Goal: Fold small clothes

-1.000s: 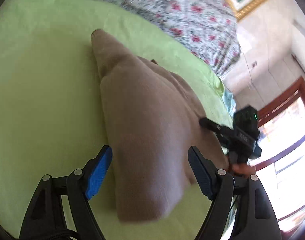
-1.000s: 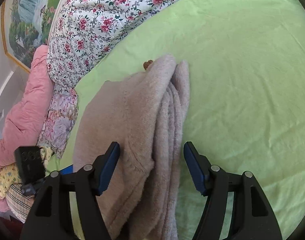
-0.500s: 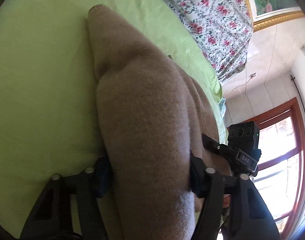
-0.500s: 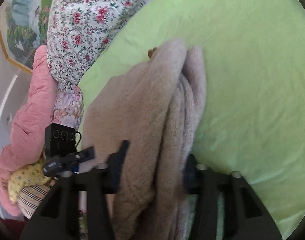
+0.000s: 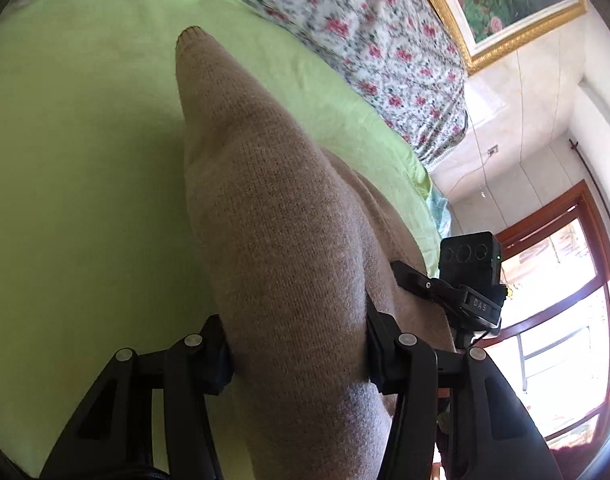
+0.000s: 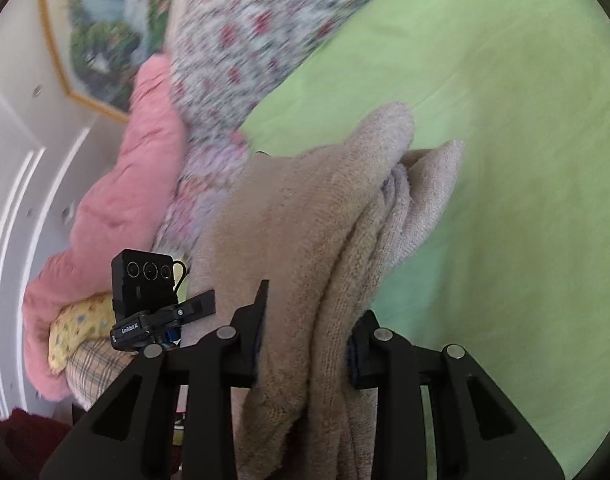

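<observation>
Both claws grip the same beige knit garment point(image 5: 281, 216), one at each near corner. It runs long-axis straight away from the claws, far end resting on the green bed sheet point(image 5: 73, 152) toward the floral quilt point(image 5: 369, 28) at the head edge.

Left gripper point(image 5: 299, 350): jaws pinched on a thick bunched fold.

Right gripper point(image 6: 307, 346): jaws clamped on several stacked layers.

Near end looks lifted, far end down. Neither is nearer. Likely next: carry the near edge forward over the far end.
</observation>
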### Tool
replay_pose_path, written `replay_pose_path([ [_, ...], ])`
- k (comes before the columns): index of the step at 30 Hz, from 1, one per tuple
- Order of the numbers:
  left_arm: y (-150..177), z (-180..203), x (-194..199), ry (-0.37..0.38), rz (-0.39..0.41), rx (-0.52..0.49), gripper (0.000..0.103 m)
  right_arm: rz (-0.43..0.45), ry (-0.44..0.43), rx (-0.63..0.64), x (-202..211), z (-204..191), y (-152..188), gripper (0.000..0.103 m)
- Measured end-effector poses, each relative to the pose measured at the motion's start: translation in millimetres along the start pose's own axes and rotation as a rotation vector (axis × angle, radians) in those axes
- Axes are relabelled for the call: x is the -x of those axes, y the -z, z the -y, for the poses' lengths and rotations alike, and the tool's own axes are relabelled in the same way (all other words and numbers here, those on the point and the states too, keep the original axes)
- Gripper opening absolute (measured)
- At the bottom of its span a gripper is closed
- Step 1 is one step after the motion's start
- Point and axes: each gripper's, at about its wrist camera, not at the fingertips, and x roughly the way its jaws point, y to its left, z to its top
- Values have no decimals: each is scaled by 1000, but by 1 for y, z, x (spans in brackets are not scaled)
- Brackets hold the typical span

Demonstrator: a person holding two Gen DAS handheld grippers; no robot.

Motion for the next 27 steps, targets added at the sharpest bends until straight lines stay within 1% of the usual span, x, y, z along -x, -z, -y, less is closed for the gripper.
replay_pose_path([
  [1, 6, -6, 9, -11, 7, 2, 51, -15, -20, 10, -14, -8, 14, 32],
  [3, 16, -17, 21, -30, 18, 17, 52, -37, -39, 11, -32, -13, 33, 32],
  [5, 31, -40, 29, -52, 14, 43, 52, -69, -36, 6, -54, -14, 40, 32],
  [6, 35, -46, 27, -61, 8, 56, 54, -83, -26, 2, -61, -14, 43, 32],
  [7, 42, -59, 26, -52, 5, 75, 55, -99, 5, 4, -70, -11, 47, 32],
  [8, 45, -65, 26, -27, 15, 88, 57, -103, 28, 15, -73, -10, 50, 34],
  [10, 46, -67, 26, -1, 27, 98, 60, -98, 29, 7, -72, -8, 51, 36],
  [12, 44, -66, 25, -7, 26, 109, 68, -97, 41, -10, -68, -7, 49, 43],
  [13, 42, -66, 24, -8, 21, 121, 69, -96, 65, -4, -66, -8, 47, 43],
  [15, 40, -68, 27, -9, 16, 129, 69, -97, 118, 20, -60, -13, 46, 54],
  [17, 35, -65, 33, -32, 33, 109, 70, -93, 178, 59, -51, -19, 44, 57],
  [20, 26, -70, 40, -56, 57, 106, 75, -35, 230, 104, -35, -27, 36, 58],
  [23, 13, -83, 48, -50, 78, 166, 76, 30, 242, 105, -27, -29, 19, 58],
  [25, 3, -90, 49, -60, 107, 186, 76, 35, 225, 96, -30, -28, 9, 58],
  [27, -5, -95, 43, -65, 106, 205, 76, 2, 215, 81, -47, -26, 0, 56],
])
